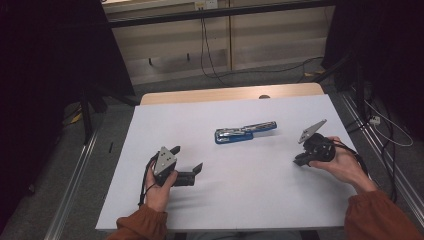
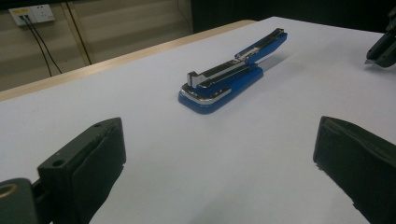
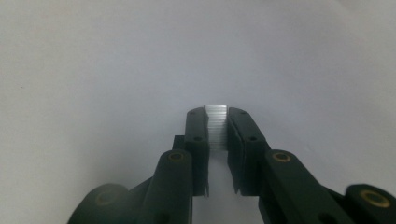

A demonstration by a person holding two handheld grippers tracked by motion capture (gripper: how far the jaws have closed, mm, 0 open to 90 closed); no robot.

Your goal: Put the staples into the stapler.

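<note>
Left to right across the desk (image 1: pixel 150 200). Near the front-left corner your left gripper (image 1: pixel 186 163) rests low over the white surface, jaws wide apart with nothing between them. At the middle of the desk, nearer the far edge than the front one, lies the blue stapler (image 1: pixel 245 132), swung open so its top arm (image 1: pixel 260 127) lies back, out towards the right edge. Close to the right edge your right gripper (image 1: pixel 301 160) points down and inward, well apart from the stapler.

Progress, as a judgement: the work in hand appears to be reloading the stapler. Opening it is done, and a strip of staples has been picked up. Carrying the strip to the open channel, seating it and closing the arm all look left to do.

Differences between views. In the high view your right gripper is too small and dark to read the jaws or what they carry. The right gripper view settles it: the jaws are clamped, nearly together, on a short silver strip of staples (image 3: pixel 216 127), its ribbed end standing just above the tips, with bare white desk beyond. The left gripper view gives the stapler's (image 2: pixel 224 84) detail: the chrome magazine rail (image 2: pixel 219 74) exposed above the blue base, the arm (image 2: pixel 264 44) raised off the surface, and the tip of your right gripper (image 2: pixel 383 49) at the far right.
</note>
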